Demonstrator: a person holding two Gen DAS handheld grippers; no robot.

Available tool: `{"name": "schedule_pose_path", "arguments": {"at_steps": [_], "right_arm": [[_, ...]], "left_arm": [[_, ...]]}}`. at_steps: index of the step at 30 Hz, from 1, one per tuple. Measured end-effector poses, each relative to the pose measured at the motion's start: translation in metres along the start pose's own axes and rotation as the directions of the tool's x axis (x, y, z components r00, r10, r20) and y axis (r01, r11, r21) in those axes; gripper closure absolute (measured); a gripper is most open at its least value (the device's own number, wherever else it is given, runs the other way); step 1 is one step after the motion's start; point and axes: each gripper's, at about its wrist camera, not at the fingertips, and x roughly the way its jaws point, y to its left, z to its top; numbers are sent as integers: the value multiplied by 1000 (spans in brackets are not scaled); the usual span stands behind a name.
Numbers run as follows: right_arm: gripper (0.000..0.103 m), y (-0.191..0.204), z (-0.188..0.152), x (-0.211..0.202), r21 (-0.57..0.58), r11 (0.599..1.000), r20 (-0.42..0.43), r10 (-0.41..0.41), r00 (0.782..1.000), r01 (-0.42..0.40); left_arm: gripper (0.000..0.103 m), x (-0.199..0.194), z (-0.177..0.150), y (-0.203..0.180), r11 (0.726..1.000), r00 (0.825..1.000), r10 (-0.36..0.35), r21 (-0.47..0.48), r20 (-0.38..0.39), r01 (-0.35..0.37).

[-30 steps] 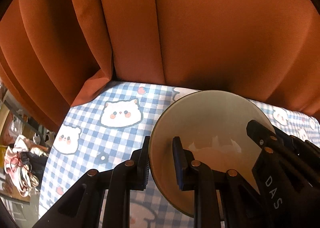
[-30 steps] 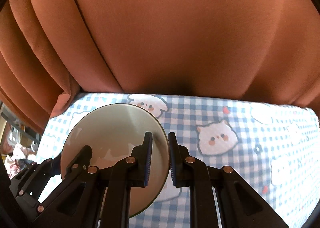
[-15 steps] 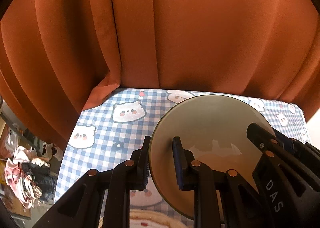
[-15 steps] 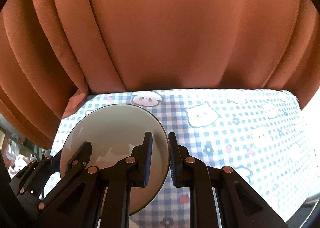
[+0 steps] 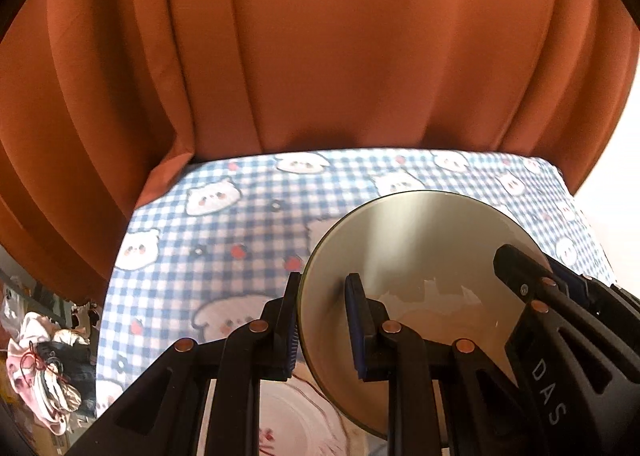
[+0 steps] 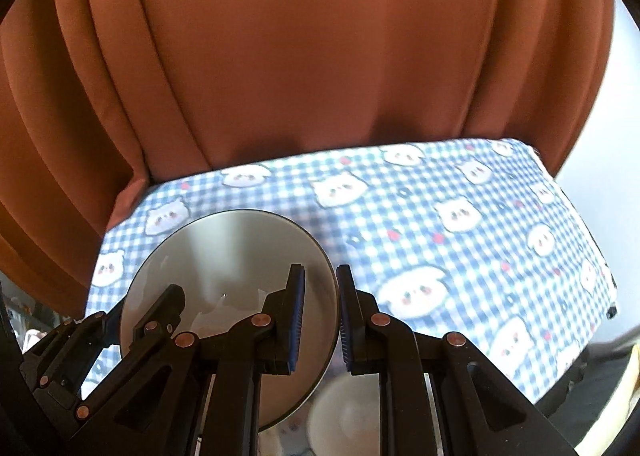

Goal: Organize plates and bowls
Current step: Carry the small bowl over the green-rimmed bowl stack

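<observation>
Now the bowl (image 5: pixel 420 252) rides higher above the table than it did a second ago: in both wrist views much more of the checked tablecloth (image 6: pixel 460 224) has come into sight under and beyond it, out to the far right corner, where before the orange curtain (image 5: pixel 360 56) filled nearly everything. Both tools hold it between them as before. The left gripper (image 5: pixel 322 330) pinches the bowl's left rim, one finger outside and one inside the wall; the right gripper (image 6: pixel 320 320) pinches the opposite rim the same way, jaws pressed onto the thin edge. The grip looks unchanged, so the lift reads as a carry, and the bowl is probably on its way to a stack.

Below the fingers something new shows: a pale plate (image 5: pixel 288 420) with a pink pattern in the left view, and a white round dish (image 6: pixel 348 412) low in the right view. Both are blurred, so whether they are one piece or two I cannot tell. That spot looks like the likely landing place.

Room is generous to the right and ahead, where the cloth lies bare. The curtain hangs close along the back and left edges, and the cloth drops away at the right corner, so lowering straight down seems safest.
</observation>
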Motion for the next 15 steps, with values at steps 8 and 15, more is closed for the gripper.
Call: {"name": "schedule_pose_path", "arguments": {"at_steps": [8, 15], "right_arm": [[84, -51, -34, -14, 34, 999, -23, -1, 1000, 2], [84, -85, -54, -12, 21, 1000, -39, 23, 999, -22]], "left_arm": [[84, -11, -31, -47, 1000, 1000, 12, 17, -14, -12], [84, -5, -56, -77, 999, 998, 42, -1, -39, -43]]}}
